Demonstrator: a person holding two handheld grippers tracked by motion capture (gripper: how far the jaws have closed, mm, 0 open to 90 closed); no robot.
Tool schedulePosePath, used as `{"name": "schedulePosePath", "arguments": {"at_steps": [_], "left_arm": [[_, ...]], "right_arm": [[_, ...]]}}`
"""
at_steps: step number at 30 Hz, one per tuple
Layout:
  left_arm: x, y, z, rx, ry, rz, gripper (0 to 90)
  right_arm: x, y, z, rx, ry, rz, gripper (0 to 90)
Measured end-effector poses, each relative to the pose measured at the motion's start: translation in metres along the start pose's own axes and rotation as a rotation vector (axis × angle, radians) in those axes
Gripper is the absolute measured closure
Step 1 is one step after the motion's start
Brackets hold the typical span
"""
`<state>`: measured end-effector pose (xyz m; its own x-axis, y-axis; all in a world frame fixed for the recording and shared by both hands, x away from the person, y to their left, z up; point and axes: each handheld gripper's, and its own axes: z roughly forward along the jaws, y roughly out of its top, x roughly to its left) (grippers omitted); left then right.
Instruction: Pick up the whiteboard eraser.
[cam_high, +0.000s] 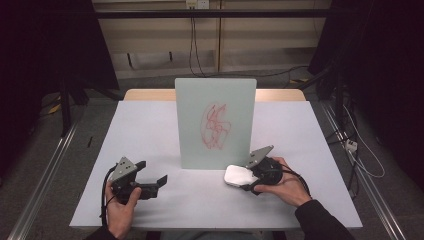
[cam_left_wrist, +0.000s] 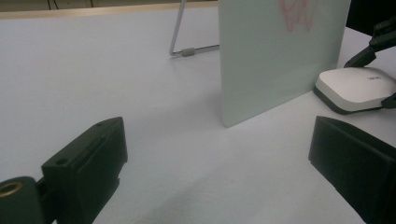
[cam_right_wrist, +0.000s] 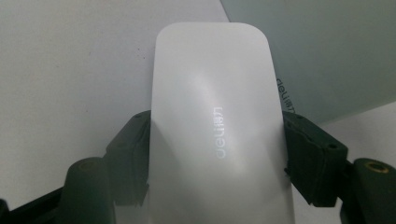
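Table (cam_high: 150, 130), covered by a pale grey-white sheet, with a strip of bare wood showing along its far edge; at its middle stands the whiteboard (cam_high: 215, 122), an upright pale green panel with rounded corners, bearing a tangle of red scribble (cam_high: 216, 126) on the face turned toward the person; seen from the left gripper view, the whiteboard (cam_left_wrist: 275, 56) is propped from behind by a thin wire stand (cam_left_wrist: 187, 49) that rests on the table; left gripper (cam_high: 152, 182), held in the person's left hand (cam_high: 122, 205), lies low over the table well to the left of the whiteboard and nearer the person, its jaws standing wide apart with nothing but bare tabletop between them; right gripper (cam_high: 245, 177), held in the person's right hand (cam_high: 285, 187), sits just before the whiteboard's lower right corner, its jaws brought together onto the two long sides of the eraser (cam_high: 240, 175); the eraser (cam_right_wrist: 217, 135), a white rounded block with a dark underside and a faint printed brand mark on its top, rests on the table just in front of the whiteboard's lower right corner, close to the panel's foot; whether it touches the panel cannot be told.
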<state>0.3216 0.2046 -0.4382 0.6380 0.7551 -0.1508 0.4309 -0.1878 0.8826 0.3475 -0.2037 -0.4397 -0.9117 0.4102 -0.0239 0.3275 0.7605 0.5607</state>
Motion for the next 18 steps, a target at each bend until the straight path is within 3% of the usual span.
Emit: {"name": "schedulePosePath", "arguments": {"at_steps": [18], "left_arm": [[0.0004,-0.0002,0.0,0.004,0.002,0.002,4.4]], "right_arm": [[0.0012,0.0001,-0.004,-0.033,0.004,0.014,31.6]]}}
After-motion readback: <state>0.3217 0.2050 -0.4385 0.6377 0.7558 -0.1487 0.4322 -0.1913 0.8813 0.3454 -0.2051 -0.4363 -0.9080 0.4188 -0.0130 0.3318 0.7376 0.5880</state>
